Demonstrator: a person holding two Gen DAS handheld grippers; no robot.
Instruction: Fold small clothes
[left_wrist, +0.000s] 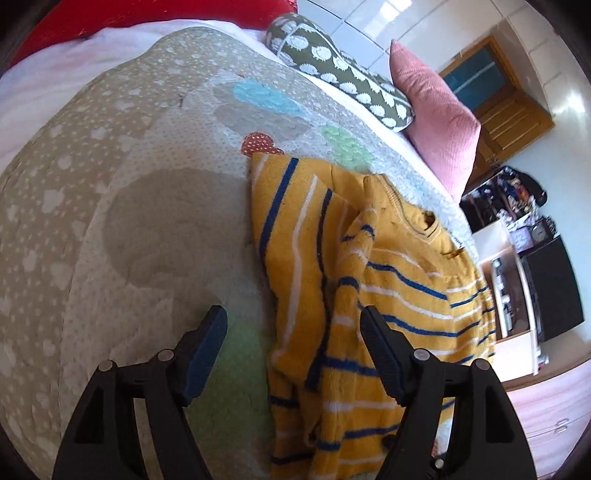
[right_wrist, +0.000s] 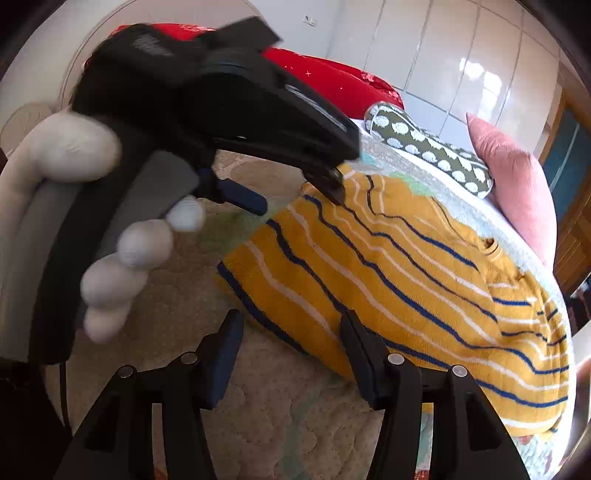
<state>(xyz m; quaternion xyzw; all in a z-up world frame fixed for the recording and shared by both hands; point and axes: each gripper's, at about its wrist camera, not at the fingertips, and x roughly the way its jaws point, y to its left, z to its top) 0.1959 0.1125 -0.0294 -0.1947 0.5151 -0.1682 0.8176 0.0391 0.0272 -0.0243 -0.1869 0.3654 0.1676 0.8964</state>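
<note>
A small mustard-yellow sweater with blue and white stripes (left_wrist: 332, 295) lies partly folded on a patterned quilt (left_wrist: 129, 184); one sleeve is laid over its body. My left gripper (left_wrist: 291, 328) is open and empty, just above the sweater's near edge, one finger over the cloth. In the right wrist view the sweater (right_wrist: 406, 288) lies flat and my right gripper (right_wrist: 291, 332) is open and empty at its lower hem. The left gripper (right_wrist: 299, 192), held by a white-gloved hand, shows there too, open, over the sweater's far corner.
A green patterned bolster (left_wrist: 343, 70), a pink pillow (left_wrist: 436, 122) and a red cushion (right_wrist: 332, 81) lie at the bed's head. A wooden door (left_wrist: 495, 96) and a cluttered desk (left_wrist: 517, 258) stand beyond the bed's right edge.
</note>
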